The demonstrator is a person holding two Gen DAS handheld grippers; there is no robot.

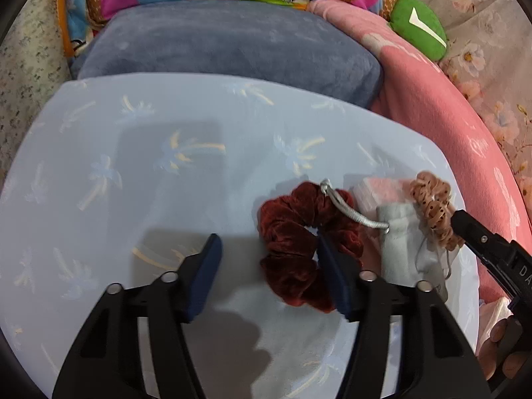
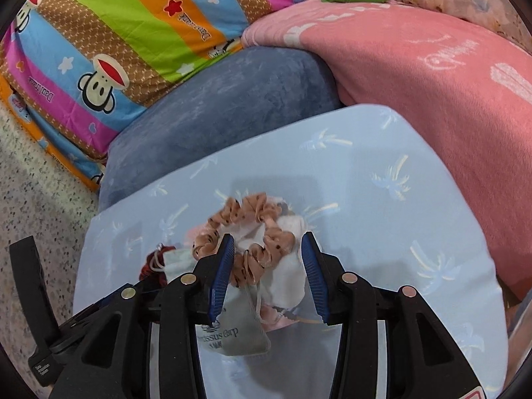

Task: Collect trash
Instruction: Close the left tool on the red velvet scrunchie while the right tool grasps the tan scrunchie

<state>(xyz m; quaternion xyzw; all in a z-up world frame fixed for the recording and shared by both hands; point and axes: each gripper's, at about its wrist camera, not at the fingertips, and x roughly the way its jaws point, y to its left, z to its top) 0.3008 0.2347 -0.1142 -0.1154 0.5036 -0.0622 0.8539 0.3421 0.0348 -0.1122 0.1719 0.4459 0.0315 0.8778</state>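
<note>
A dark red velvet scrunchie (image 1: 299, 242) lies on the light blue pillow (image 1: 133, 183). My left gripper (image 1: 267, 252) is open, its right finger resting on the scrunchie and its left finger on bare pillow. A grey drawstring pouch (image 1: 399, 246) lies to the right, its cord over the red scrunchie. A peach dotted scrunchie (image 1: 432, 206) lies on white tissue (image 1: 375, 193). In the right wrist view my right gripper (image 2: 267, 249) is open around the near side of the peach scrunchie (image 2: 246, 229), above the pouch (image 2: 236, 329) and tissue (image 2: 289, 279).
A blue-grey cushion (image 1: 232, 43) lies behind the pillow, a pink blanket (image 1: 449, 126) to the right, a striped cartoon quilt (image 2: 116, 43) and a green plush (image 1: 420, 30) at the back. Speckled floor (image 2: 33, 199) lies to the left.
</note>
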